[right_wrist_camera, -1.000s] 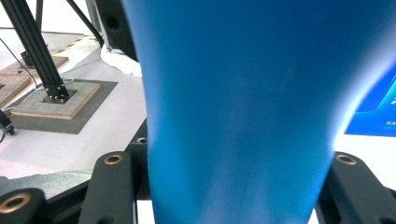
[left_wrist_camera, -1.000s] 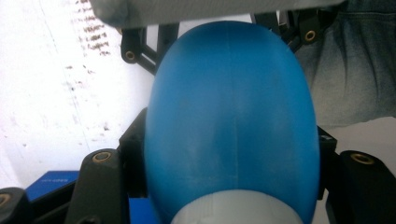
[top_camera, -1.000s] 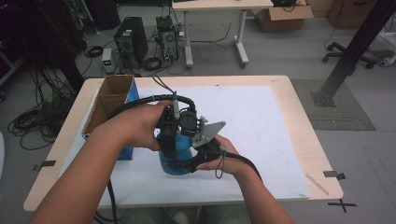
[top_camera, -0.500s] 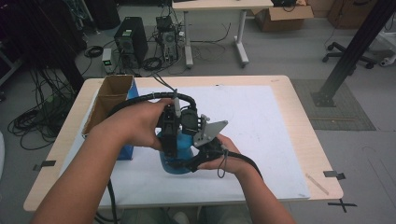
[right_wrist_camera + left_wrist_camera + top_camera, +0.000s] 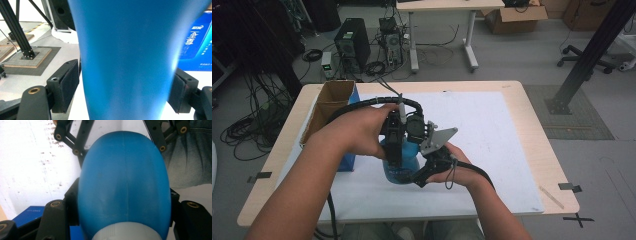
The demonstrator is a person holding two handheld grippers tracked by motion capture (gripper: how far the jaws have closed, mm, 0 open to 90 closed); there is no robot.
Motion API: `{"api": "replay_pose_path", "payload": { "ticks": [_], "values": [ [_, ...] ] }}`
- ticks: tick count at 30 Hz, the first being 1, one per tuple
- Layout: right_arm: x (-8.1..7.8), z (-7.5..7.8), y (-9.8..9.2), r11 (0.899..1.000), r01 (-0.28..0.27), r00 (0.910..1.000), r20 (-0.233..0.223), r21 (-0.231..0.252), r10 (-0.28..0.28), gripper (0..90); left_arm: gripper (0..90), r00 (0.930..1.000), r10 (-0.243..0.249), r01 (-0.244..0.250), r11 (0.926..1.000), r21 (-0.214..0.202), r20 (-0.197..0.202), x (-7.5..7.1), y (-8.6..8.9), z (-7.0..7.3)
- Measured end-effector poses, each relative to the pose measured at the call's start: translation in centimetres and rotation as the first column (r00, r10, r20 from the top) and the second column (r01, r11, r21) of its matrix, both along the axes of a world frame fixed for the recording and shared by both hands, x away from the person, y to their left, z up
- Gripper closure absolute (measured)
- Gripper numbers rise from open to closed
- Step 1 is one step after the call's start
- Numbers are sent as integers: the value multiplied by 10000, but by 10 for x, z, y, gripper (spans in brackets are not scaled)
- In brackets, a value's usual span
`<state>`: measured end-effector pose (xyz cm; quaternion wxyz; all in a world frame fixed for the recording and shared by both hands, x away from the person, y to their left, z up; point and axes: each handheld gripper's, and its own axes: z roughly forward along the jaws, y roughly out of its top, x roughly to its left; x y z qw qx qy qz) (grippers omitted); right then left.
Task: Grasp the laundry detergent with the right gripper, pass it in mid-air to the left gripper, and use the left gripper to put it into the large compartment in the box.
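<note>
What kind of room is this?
Probably a lab or workshop: computer towers and tangled cables sit on the floor, a black metal frame post stands nearby, and cardboard boxes wait beyond a desk.

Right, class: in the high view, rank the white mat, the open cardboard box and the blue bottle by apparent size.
1. White mat, by far the largest.
2. Open cardboard box.
3. Blue bottle, though hands and grippers cover much of it, so its rank below the box is unsure.

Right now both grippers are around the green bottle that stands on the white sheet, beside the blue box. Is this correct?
Not quite: the bottle is blue, not green, as the left gripper view shows. The rest holds: the left gripper is clamped on it, the right gripper has just been opening with the bottle between its jaws, and the blue box stands beside it on the white sheet.
</note>
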<state>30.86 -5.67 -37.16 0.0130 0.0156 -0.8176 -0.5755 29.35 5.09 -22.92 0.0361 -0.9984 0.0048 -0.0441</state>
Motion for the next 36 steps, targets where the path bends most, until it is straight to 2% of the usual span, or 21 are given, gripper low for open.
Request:
{"api": "replay_pose_path", "payload": {
  "ticks": [12,17,21,23,26,29,36],
  "values": [
    [6,6,-21,9967,694,9974,-165,-431,-701,31,393,9994,336,-337,9994,-128,-48,6,4,8],
    [9,10,-32,9954,769,9963,-337,-573,-789,3,393,9982,584,-587,9981,-185,-169,9,5,12],
    [12,14,-44,9936,892,9955,-253,-687,-911,3,393,9965,813,-816,9965,-151,-201,13,8,15],
    [13,18,-52,9912,1034,9943,-168,-832,-1051,4,392,9938,1093,-1095,9939,-112,-214,16,10,18],
    [16,26,-67,9856,1397,9902,62,-954,-1397,3,392,9849,1691,-1695,9855,-93,-369,22,16,22],
    [19,34,-80,9740,1842,9829,259,-1315,-1824,3,392,9730,2267,-2272,9738,-60,-434,28,22,26],
    [24,51,-97,9401,2296,9730,837,-2518,-2152,8,392,9275,3693,-3706,9287,-122,-577,39,32,35]
  ]
}}
